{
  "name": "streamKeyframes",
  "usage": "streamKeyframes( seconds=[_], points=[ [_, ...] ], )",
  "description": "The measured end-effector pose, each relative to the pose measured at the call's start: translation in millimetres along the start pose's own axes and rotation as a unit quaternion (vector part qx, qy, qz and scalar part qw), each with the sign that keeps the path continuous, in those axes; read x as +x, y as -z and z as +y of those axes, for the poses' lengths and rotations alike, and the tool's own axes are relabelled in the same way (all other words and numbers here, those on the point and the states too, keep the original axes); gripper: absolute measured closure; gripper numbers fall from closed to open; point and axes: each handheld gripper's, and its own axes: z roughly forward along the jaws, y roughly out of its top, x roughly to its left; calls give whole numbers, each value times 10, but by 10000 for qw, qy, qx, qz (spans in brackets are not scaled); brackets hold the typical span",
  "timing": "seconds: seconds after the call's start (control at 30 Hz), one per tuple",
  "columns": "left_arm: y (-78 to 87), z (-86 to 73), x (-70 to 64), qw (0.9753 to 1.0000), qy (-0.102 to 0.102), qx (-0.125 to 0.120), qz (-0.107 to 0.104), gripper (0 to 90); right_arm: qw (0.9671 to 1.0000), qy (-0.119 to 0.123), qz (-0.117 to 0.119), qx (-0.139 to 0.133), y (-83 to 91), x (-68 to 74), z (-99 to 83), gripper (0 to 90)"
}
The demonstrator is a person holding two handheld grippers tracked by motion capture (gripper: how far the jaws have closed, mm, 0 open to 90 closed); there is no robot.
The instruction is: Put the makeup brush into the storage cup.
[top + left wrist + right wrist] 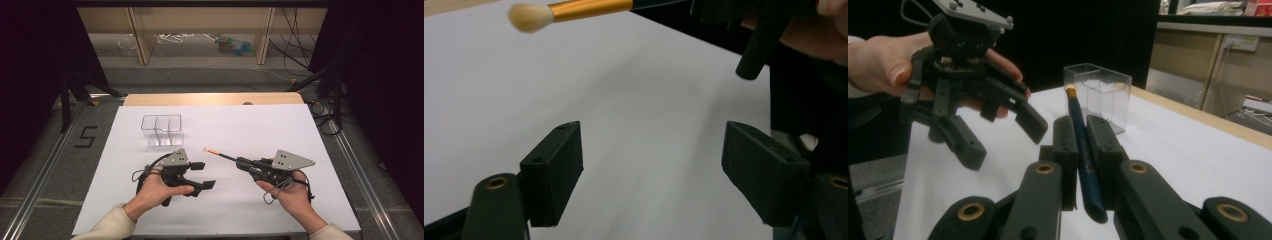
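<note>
Nearest, two hands each hold one gripper over a white table (310, 200). Clamped between the right gripper's (240, 162) jaws is one makeup brush (220, 153), raised above the surface, its pale tip pointing away and left; its handle end is hidden inside the gripper. The left gripper (202, 175) has its jaws spread wide, holding nothing. Open tabletop lies between and around them. Farther back stands one clear divided box (162, 130), well apart from both. Beyond the table's far edge, the shelf clutter is too blurred to identify.
</note>
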Motion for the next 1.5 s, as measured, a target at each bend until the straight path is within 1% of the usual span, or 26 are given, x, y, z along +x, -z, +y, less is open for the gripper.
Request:
streamKeyframes(
  seconds=[0.07,0.1,0.17,0.2,0.23,0.3,0.37,0.4,0.43,0.5,0.53,0.57,0.6,0.63,0.7,0.73,0.8,1.0,1.1,1.17,1.2,1.23,1.33,1.37,1.4,1.5],
  points=[
    [-19,38,-1,9986,399,-333,-78,251,10000,-49,-10,-25,-26,-4,17,845],
    [-19,38,-1,9986,399,-333,-78,254,10000,-49,-10,-25,-26,-4,17,845],
    [-29,58,9,9962,655,-568,-120,256,9998,-47,-49,-181,-67,-3,41,845],
    [-38,82,22,9929,866,-793,-173,257,9998,-82,-46,-201,-82,6,69,845],
    [-41,95,27,9910,963,-909,-208,257,9998,-91,41,-148,-85,6,89,845],
    [-49,124,26,9865,1140,-1147,-243,256,9996,47,-35,-292,-108,-3,117,845],
    [-51,136,32,9855,1145,-1230,-247,250,9994,-14,-29,-342,-123,12,127,844],
    [-58,157,33,9818,1292,-1371,-243,249,9994,-25,-1,-347,-129,19,131,844],
    [-58,157,33,9818,1292,-1371,-243,249,9995,6,-49,-326,-126,22,136,845],
    [-69,174,42,9785,1373,-1511,-272,249,9993,65,-30,-375,-127,13,138,845],
    [-81,186,50,9755,1454,-1627,-287,249,9992,86,-44,-389,-124,10,139,844],
    [-81,186,50,9755,1454,-1627,-287,249,9992,86,-44,-389,-124,10,139,844],
    [-98,194,52,9714,1578,-1742,-338,249,9991,71,-25,-414,-122,8,142,845],
    [-98,194,52,9714,1578,-1742,-338,250,9991,71,-25,-414,-122,8,142,845],
    [-123,198,52,9684,1612,-1851,-435,255,9992,32,-7,-395,-118,17,146,844],
    [-145,203,43,9651,1701,-1932,-491,256,9993,9,-9,-386,-116,21,146,844],
    [-165,211,35,9619,1764,-2014,-549,262,9988,122,-23,-467,-124,9,146,844],
    [-209,218,21,9566,1895,-2109,-667,298,9993,1,24,-360,-108,22,148,844],
    [-216,218,18,9556,1916,-2137,-676,340,9991,111,-37,-419,-114,12,147,844],
    [-205,222,23,9524,1961,-2246,-632,392,9992,109,-32,-391,-111,17,147,844],
    [-205,222,23,9524,1961,-2246,-632,414,9991,125,-40,-407,-118,18,146,844],
    [-189,229,36,9482,2073,-2318,-653,431,9992,130,-31,-367,-116,21,146,845],
    [-178,233,43,9458,2116,-2382,-634,477,9990,130,13,-428,-133,22,133,844],
    [-176,233,48,9451,2115,-2410,-636,501,9993,156,-43,-326,-128,27,131,844],
    [-174,231,47,9432,2159,-2445,-631,530,9989,133,-123,-422,-151,42,120,844],
    [-165,221,60,9398,2186,-2551,-621,622,9997,121,-36,-207,-153,61,110,844]
  ],
)
